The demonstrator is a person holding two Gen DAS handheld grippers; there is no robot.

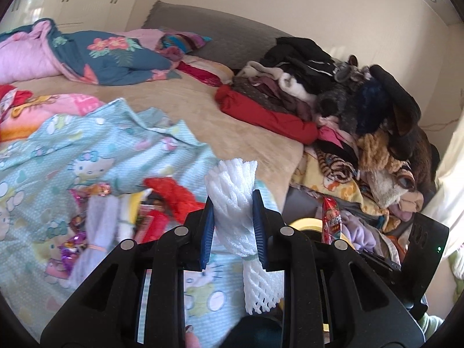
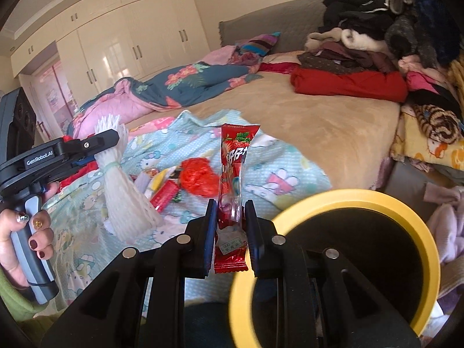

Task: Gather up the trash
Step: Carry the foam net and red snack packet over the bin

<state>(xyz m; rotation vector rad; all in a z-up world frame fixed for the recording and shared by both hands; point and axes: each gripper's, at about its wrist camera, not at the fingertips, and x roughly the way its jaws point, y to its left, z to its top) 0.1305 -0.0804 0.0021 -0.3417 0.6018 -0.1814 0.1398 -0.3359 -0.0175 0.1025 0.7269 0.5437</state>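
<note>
The left gripper [image 1: 233, 226] pinches a foam net [image 1: 232, 203] mid-length; it looks light and squashy. The right gripper [image 2: 230, 237] clamps a crinkly, probably slippery wrapper [image 2: 233, 185] near its lower end.

The litter [image 1: 116, 220] on the sheet [image 1: 87, 156] is smeared by blur in the left wrist view, so its pieces run together and no print on them can be read. The foam net [image 1: 232, 203] is pinched between the left tool [image 1: 233, 226] pads, which cover its sides. The bin [image 2: 333, 200] is cut off at the bottom of the right wrist view and partly hidden behind the right tool [image 2: 230, 235]; its inside is too dark to tell what it holds. The wrapper [image 2: 232, 174] has its lower sides hidden by the pads. The hand [image 2: 17, 243] is cut off at the left edge.
</note>
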